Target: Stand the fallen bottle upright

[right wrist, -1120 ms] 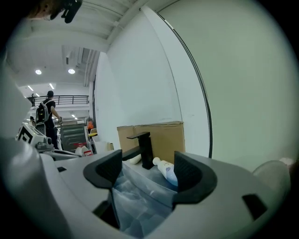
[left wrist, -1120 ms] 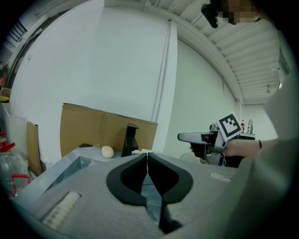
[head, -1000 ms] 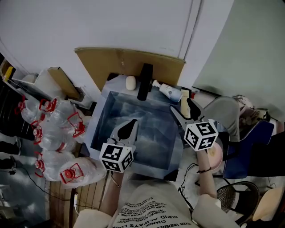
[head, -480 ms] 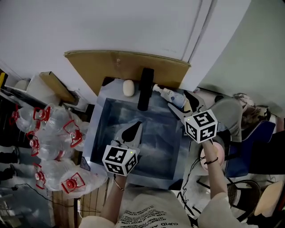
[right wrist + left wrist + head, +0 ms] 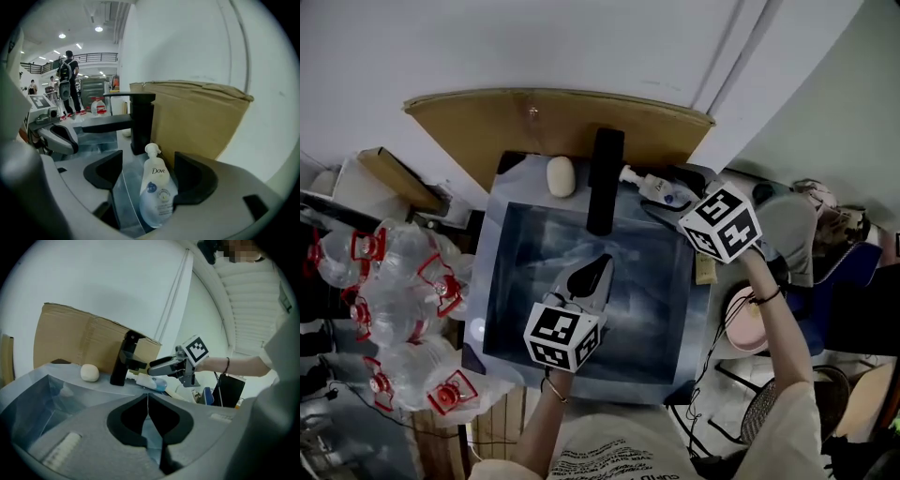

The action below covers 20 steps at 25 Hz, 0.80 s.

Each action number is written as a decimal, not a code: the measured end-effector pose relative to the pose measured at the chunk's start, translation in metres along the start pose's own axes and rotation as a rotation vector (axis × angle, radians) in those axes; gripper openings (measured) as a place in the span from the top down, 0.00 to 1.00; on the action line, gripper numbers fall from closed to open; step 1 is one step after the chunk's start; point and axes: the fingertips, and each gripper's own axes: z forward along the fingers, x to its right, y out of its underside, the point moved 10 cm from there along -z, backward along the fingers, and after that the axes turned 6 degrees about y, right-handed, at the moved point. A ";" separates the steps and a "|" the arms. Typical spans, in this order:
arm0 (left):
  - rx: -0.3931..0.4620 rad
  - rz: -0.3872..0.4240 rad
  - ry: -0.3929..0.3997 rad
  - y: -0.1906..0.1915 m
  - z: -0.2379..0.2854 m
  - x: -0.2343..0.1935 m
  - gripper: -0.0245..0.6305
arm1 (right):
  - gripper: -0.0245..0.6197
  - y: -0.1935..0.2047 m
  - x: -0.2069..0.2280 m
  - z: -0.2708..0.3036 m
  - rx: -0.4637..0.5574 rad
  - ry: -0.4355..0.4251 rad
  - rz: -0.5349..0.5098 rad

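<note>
White bottle (image 5: 158, 192) lying on its side inside spread right claw (image 5: 149, 169), left claw (image 5: 148, 416) clenched

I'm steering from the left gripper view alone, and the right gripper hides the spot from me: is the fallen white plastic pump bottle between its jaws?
Observer: Yes. In the right gripper view, the white plastic pump bottle lies on its side between the jaws of the right gripper, which stand apart on either side of it.
Operator: Which way does its pump point?
Observer: Away from the gripper, toward the base of the black faucet.
Operator: And where is my own gripper?
Observer: The head view shows the left gripper above the blue-grey sink basin, well apart from the bottle.
</note>
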 end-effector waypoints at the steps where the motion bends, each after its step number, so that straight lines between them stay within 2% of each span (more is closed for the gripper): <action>1: -0.004 0.000 0.009 0.001 0.002 -0.001 0.93 | 0.42 0.000 0.000 0.005 -0.021 -0.013 -0.011; 12: -0.048 -0.009 0.066 0.018 0.011 -0.004 0.92 | 0.43 -0.004 0.010 0.050 -0.266 -0.131 -0.158; 20: -0.062 -0.027 0.066 0.025 0.010 -0.008 0.93 | 0.43 -0.004 0.011 0.069 -0.430 -0.227 -0.192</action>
